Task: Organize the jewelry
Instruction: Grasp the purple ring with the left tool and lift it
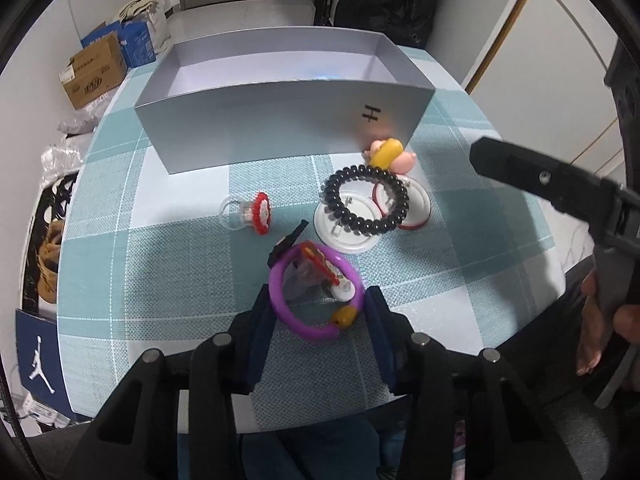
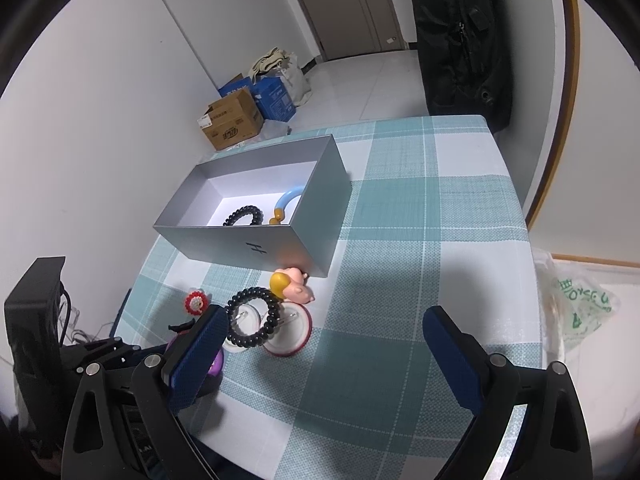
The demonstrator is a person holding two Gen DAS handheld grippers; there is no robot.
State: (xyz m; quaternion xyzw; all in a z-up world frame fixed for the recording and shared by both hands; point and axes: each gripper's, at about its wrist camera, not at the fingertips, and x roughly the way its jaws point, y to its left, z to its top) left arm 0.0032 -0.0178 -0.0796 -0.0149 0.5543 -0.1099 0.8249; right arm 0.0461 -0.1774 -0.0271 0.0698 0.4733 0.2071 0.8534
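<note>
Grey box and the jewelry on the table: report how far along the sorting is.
Done: the grey box already holds a black coil hair tie and a blue ring. In hand: the left gripper has its jaws around the purple ring. Left: a second black coil tie, two round badges, the pink figure and the red flower ring. The right gripper is open and empty.

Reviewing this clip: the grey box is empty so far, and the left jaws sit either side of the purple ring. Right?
Not quite. The grey box is not empty: the right wrist view shows a black coil hair tie and a blue ring already inside. The rest holds: the left gripper has its jaws either side of the purple ring.
</note>
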